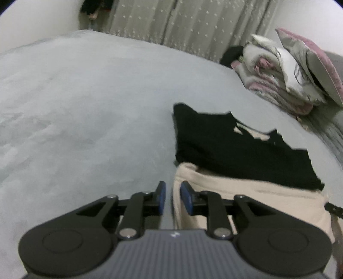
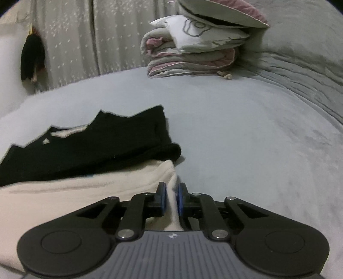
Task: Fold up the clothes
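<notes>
A cream garment (image 1: 246,193) lies on the bed (image 1: 85,107), low and right of centre in the left wrist view, low and left in the right wrist view (image 2: 75,193). A folded black garment (image 1: 235,146) sits on its far edge, overlapping it, with a cream patch showing near the black collar.

The left gripper (image 1: 171,195) sits at the cream garment's left edge, in the lower middle of its frame. Its blue pads (image 1: 186,196) stand a little apart; the cloth edge runs up between them, but I cannot tell whether they press on it. The right gripper (image 2: 171,198) is at the garment's other corner, lower middle of its frame, pads (image 2: 179,200) close together with a ridge of cream cloth pinched between them.

Farther off, a stack of bedding (image 2: 193,53) rests in the upper middle of the right wrist view, a pillow (image 2: 220,12) on top. A curtain (image 2: 75,43) hangs behind the bed at upper left.
</notes>
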